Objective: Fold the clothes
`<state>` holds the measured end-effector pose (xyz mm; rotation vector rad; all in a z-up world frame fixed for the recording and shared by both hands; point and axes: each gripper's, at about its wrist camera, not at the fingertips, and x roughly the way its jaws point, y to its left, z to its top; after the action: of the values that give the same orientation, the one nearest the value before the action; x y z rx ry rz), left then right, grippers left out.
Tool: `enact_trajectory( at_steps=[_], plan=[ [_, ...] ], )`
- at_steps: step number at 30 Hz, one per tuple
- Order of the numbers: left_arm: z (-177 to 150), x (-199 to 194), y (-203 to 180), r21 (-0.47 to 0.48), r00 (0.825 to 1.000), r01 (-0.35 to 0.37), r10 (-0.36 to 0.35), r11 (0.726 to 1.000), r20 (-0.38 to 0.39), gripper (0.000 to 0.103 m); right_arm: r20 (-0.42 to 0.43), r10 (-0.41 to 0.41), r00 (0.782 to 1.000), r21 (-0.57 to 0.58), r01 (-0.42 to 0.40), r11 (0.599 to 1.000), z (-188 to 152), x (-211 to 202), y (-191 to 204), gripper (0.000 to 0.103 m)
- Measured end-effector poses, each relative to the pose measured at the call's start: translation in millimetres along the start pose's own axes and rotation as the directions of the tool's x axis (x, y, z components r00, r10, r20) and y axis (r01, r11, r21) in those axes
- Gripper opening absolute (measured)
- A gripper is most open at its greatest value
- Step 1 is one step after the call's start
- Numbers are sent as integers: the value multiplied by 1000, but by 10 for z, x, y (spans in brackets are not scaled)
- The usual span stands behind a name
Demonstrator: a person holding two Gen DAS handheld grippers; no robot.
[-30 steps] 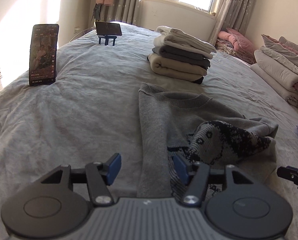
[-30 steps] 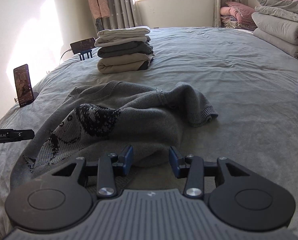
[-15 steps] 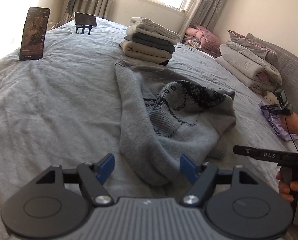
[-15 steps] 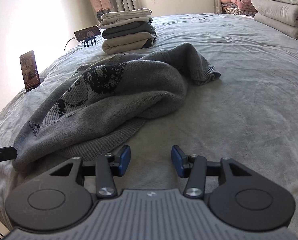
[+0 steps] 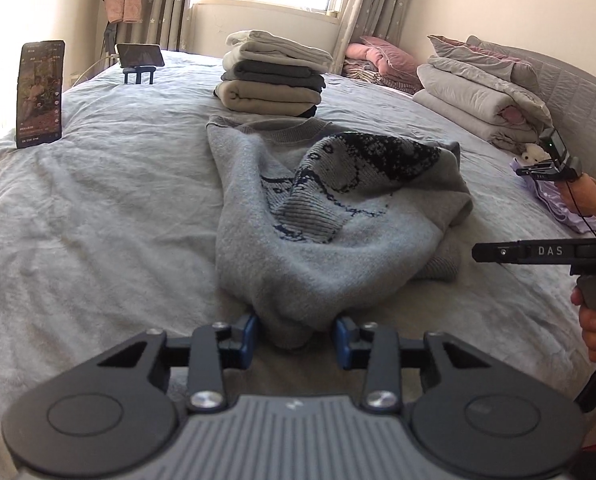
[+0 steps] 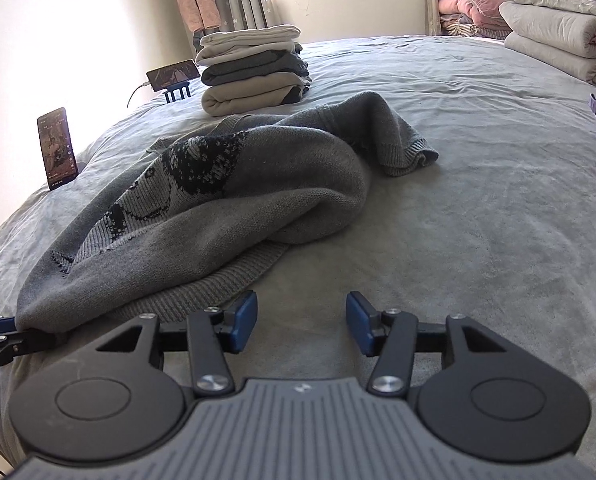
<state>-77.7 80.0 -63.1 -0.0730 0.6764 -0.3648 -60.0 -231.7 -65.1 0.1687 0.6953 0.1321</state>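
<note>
A grey knit sweater with a dark pattern lies rumpled and partly doubled over on the grey bed. My left gripper is at its near edge, and a bunched fold of the knit fills the gap between the blue pads, which press on both sides. In the right wrist view the same sweater stretches to the left gripper at the far left. My right gripper is open over bare bedding, its left pad just short of the ribbed hem. From the left wrist view it hovers to the sweater's right.
A stack of folded clothes sits beyond the sweater. Two phones stand propped at the far left. Folded quilts and a purple garment lie at the right. A hand holds the right gripper's handle.
The left gripper's fingers have narrowed from wide open onto the sweater's near fold. The right gripper has drawn back toward the near hem and stays open.
</note>
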Motion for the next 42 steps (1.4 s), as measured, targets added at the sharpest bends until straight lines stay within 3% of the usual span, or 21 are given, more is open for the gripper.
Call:
enact_trajectory(
  at_steps=[8,13,21,35,42],
  plan=[
    [210,-361,259,-123,983,-61,81,991,165,8,4,-5,1000,-16,5,1000,1,-67,-23,54],
    [587,-349,335,-130,982,-62,84,990,171,8,1,10,1000,-8,-10,1000,36,-60,16,54],
    [1044,-21,215,-122,974,-78,102,989,202,9,9,16,1000,-21,-16,1000,178,76,133,54],
    [1171,798,352,-164,978,-144,165,976,125,12,6,-37,999,10,37,999,788,671,54,54],
    [1102,978,443,-161,984,-160,171,974,58,35,-60,-56,997,28,58,998,816,1029,53,58]
  ],
)
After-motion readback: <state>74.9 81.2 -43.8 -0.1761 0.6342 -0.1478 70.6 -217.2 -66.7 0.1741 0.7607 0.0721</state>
